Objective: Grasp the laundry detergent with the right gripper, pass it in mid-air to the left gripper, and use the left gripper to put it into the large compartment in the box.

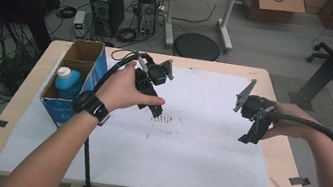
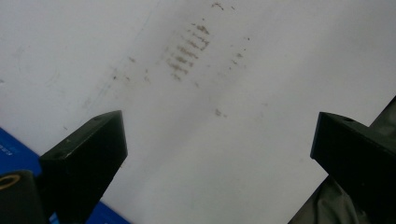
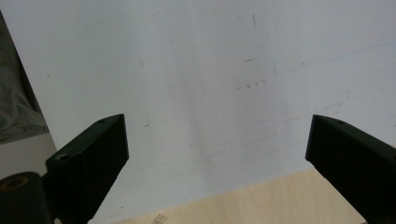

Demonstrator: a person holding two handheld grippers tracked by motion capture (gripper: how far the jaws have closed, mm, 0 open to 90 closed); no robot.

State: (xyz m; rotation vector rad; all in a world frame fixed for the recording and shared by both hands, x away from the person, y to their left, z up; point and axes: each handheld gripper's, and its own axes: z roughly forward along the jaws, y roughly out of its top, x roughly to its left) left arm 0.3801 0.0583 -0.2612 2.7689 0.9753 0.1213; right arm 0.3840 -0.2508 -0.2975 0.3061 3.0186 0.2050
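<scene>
Both grippers, left gripper [image 1: 155,113] and right gripper [image 1: 247,136], hang wide open and empty, pointing down over the white sheet [image 1: 197,144].

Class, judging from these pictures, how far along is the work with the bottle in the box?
Done: nothing visible; the blue bottle stands in the cardboard box. In hand: nothing; left tongs and right tongs are open above the white sheet. Left: likely reaching the bottle.
</scene>
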